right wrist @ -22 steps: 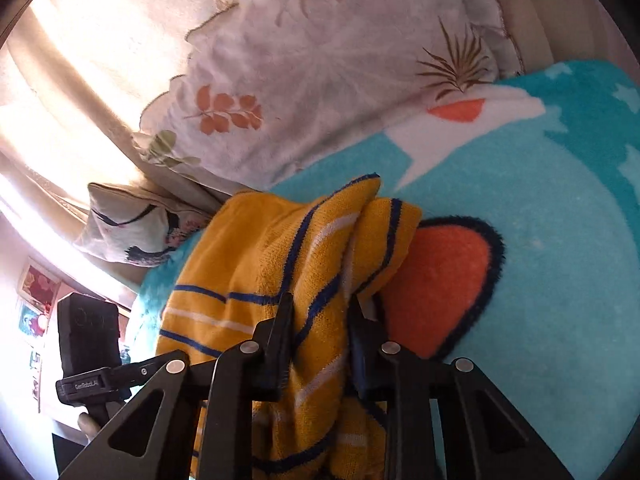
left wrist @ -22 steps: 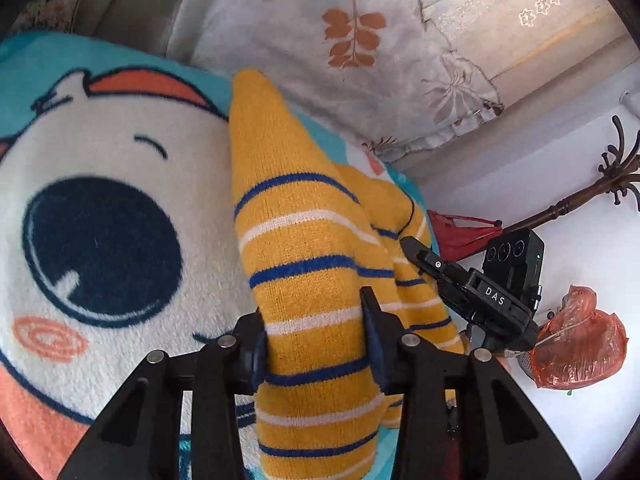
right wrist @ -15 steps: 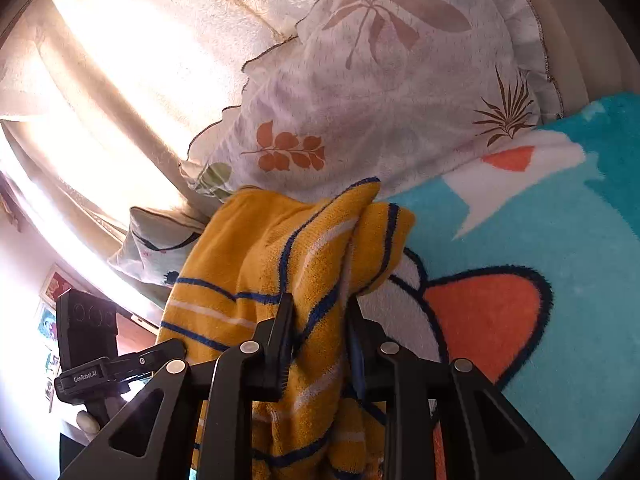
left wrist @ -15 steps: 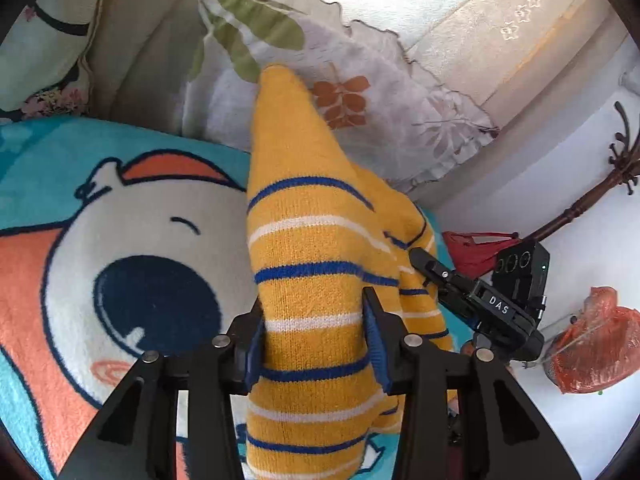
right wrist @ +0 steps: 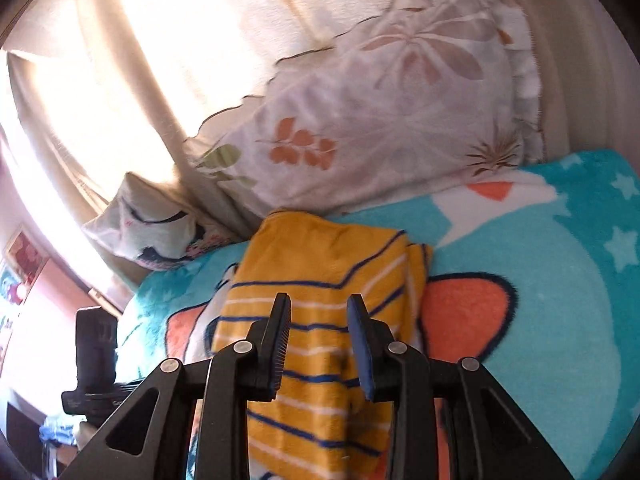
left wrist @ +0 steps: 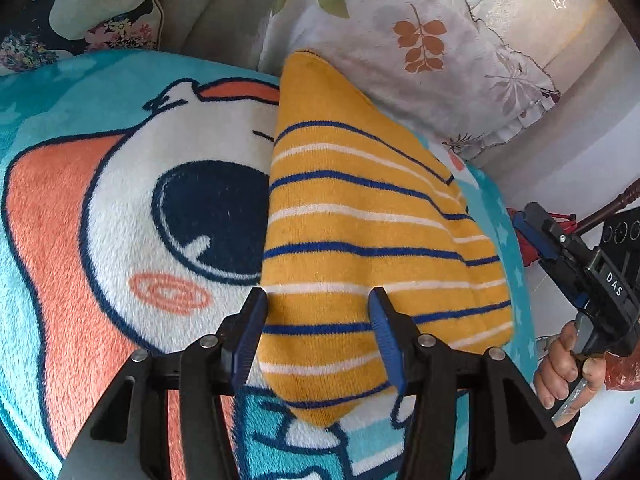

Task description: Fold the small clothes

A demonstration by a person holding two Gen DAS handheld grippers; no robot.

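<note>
A small yellow garment (left wrist: pixel 360 216) with blue and white stripes lies folded on a cartoon-print blanket (left wrist: pixel 120 200). My left gripper (left wrist: pixel 318 330) is open, its blue-padded jaws standing on either side of the garment's near end. In the right wrist view the same garment (right wrist: pixel 320 276) lies on the blanket (right wrist: pixel 560 280), and my right gripper (right wrist: pixel 318 340) is open just above its near part. The right gripper also shows at the right edge of the left wrist view (left wrist: pixel 560 248), off the garment, held by a hand (left wrist: pixel 564 364).
A leaf-print pillow (left wrist: pixel 420 52) leans at the head of the blanket, right behind the garment; it also shows in the right wrist view (right wrist: pixel 380 128). A second pillow (right wrist: pixel 152 224) lies to the left. Sunlit curtains (right wrist: pixel 120 80) hang behind. The left gripper's body (right wrist: pixel 94 364) is at the lower left.
Both grippers were shut on the garment and held it up. Now the garment lies flat on the blanket, both grippers have opened, and the right one has drawn back.
</note>
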